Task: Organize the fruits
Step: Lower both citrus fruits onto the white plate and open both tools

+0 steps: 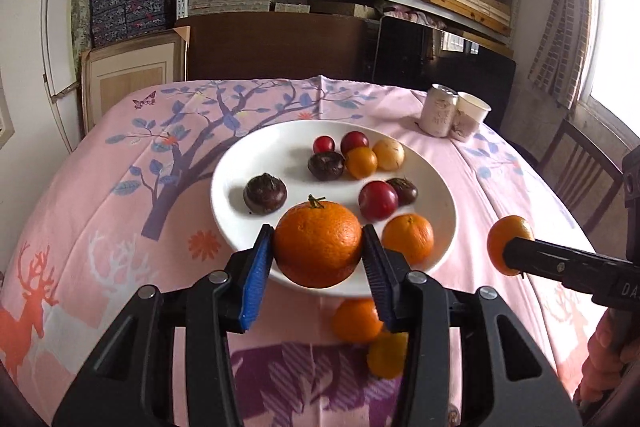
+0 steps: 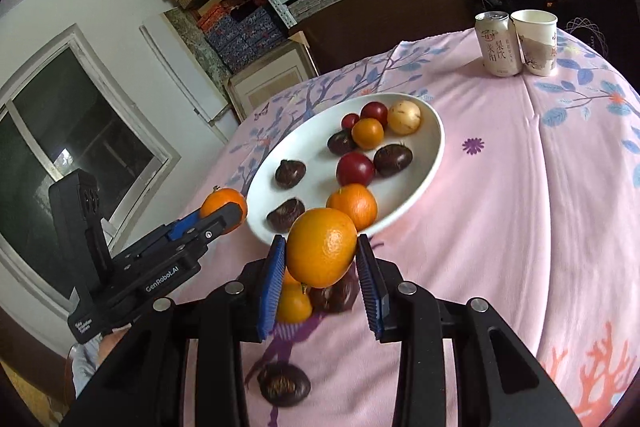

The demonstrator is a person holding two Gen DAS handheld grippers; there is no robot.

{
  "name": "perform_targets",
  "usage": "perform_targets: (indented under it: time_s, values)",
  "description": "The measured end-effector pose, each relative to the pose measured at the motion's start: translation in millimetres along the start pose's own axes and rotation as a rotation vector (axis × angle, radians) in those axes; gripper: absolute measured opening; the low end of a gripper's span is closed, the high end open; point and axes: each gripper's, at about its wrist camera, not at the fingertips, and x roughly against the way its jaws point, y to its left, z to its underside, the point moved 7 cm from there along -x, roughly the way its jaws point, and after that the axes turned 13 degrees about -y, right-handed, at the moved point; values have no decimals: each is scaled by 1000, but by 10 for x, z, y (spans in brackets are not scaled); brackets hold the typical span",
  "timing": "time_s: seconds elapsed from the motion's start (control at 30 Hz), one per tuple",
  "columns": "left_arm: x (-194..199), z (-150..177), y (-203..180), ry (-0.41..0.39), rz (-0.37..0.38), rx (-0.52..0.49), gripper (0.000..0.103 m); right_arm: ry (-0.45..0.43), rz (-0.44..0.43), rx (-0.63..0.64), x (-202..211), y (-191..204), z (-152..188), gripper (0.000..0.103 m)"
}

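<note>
A white plate [image 1: 240, 163] on the pink tablecloth holds red plums, dark chestnuts, small oranges and a pale fruit; it also shows in the right wrist view [image 2: 434, 147]. My left gripper [image 1: 318, 247] is shut on an orange with a stem [image 1: 318, 239], held above the plate's near rim. My right gripper [image 2: 322, 259] is shut on an orange [image 2: 322, 247], held above the cloth just short of the plate. Each gripper shows in the other's view, the right one [image 1: 516, 255] and the left one [image 2: 224, 215].
Two small oranges [image 1: 356, 319] lie on the cloth in front of the plate, with chestnuts [image 2: 284, 385] nearby. A drink can [image 2: 498, 45] and a paper cup [image 2: 536, 41] stand at the table's far right. Shelves of boxes stand behind; a chair [image 1: 580, 171] is at the right.
</note>
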Motion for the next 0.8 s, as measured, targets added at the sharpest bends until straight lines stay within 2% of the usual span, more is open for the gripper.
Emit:
perform_targets:
  time_s: [0.13,0.2,0.27,0.3,0.33,0.37,0.4,0.5,0.57,0.67,0.8]
  values:
    - [-218,-11,79,7,-19,36,44,-31,77,-58,-347,-225,-92,36]
    - [-285,11,126,13,-27,34,44,-24,86,-76,-453,-306,-96,36]
    - [-331,22,174,9,-35,50,44,-64,71,-90,-475,-339,-135,38]
    - [-341,15,204,0,-41,59,49,-88,67,-90,-455,-341,-165,44]
    - [-332,10,232,-14,-54,62,65,-106,62,-90,-411,-336,-191,71]
    - [-299,-1,258,-32,-72,60,73,-133,53,-91,-356,-319,-234,77]
    - [-247,-21,277,-56,-82,57,80,-158,32,-88,-290,-288,-275,78]
    - [-63,-34,311,-81,-77,60,80,-188,-26,-69,-67,-171,-300,77]
    - [67,64,305,-63,-49,86,80,-191,-47,-53,73,-138,-227,77]
    - [233,259,167,-27,10,77,80,-164,-16,-17,174,-147,-37,78]
    - [411,513,-140,1,63,-18,85,-131,49,-7,229,-246,124,78]
